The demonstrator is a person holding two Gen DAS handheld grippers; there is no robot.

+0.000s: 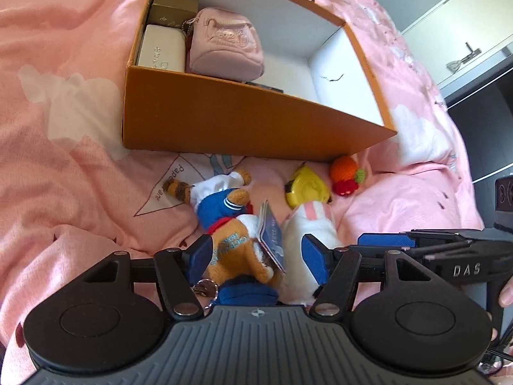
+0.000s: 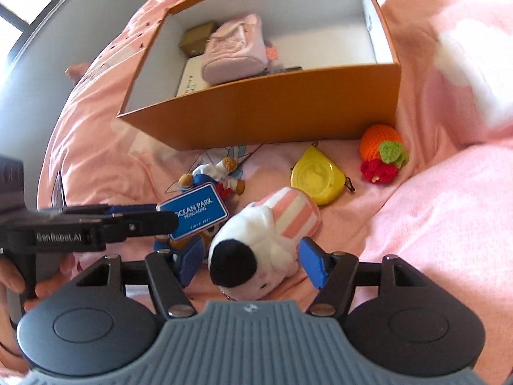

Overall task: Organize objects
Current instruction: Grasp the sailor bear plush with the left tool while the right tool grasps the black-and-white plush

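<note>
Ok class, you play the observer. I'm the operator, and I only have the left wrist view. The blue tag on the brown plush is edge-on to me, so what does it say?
Observer: In the right wrist view the blue tag faces the camera and reads OCEAN PARK HONG KONG.
Operator: What does the white plush's head look like?
Observer: The white plush has a black patch on its head, at the end nearest the camera.
Operator: Is the right gripper gripping it?
Observer: No. The right gripper has one open jaw on each side of the plush and isn't squeezing it.
</note>
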